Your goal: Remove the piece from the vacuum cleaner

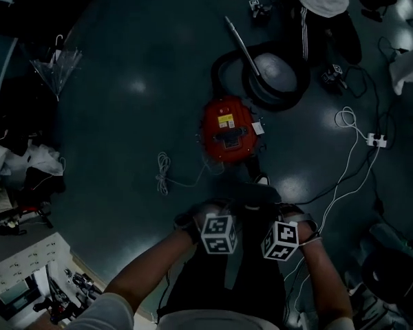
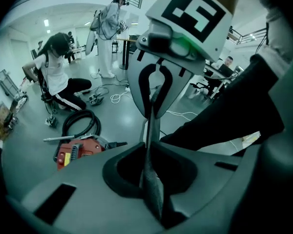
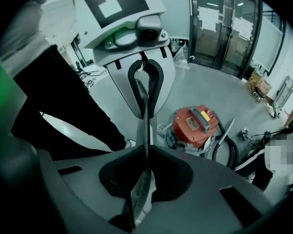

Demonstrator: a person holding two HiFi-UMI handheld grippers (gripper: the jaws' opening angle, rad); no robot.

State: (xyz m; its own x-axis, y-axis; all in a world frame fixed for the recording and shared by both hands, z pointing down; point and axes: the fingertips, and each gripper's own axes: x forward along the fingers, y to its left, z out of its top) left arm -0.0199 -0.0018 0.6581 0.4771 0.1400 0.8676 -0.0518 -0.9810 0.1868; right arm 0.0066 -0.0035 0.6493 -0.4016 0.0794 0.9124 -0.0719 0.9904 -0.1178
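Note:
The red vacuum cleaner (image 1: 227, 129) stands on the dark floor ahead of me; it also shows in the left gripper view (image 2: 78, 151) and the right gripper view (image 3: 200, 126). Its black hose (image 1: 261, 91) lies coiled behind it, with the metal wand (image 1: 242, 47) across the coil. Both grippers are held close to my body, well short of the vacuum, and point at each other tip to tip. Their marker cubes (image 1: 219, 234) (image 1: 281, 240) sit side by side. My left gripper (image 2: 151, 179) is shut with nothing in it. My right gripper (image 3: 141, 179) is shut and holds nothing too.
A white cord (image 1: 166, 174) lies coiled left of the vacuum. A white cable runs to a power strip (image 1: 375, 141) on the right. A person (image 1: 327, 5) crouches beyond the hose. A cart with tools (image 1: 55, 287) stands at the lower left.

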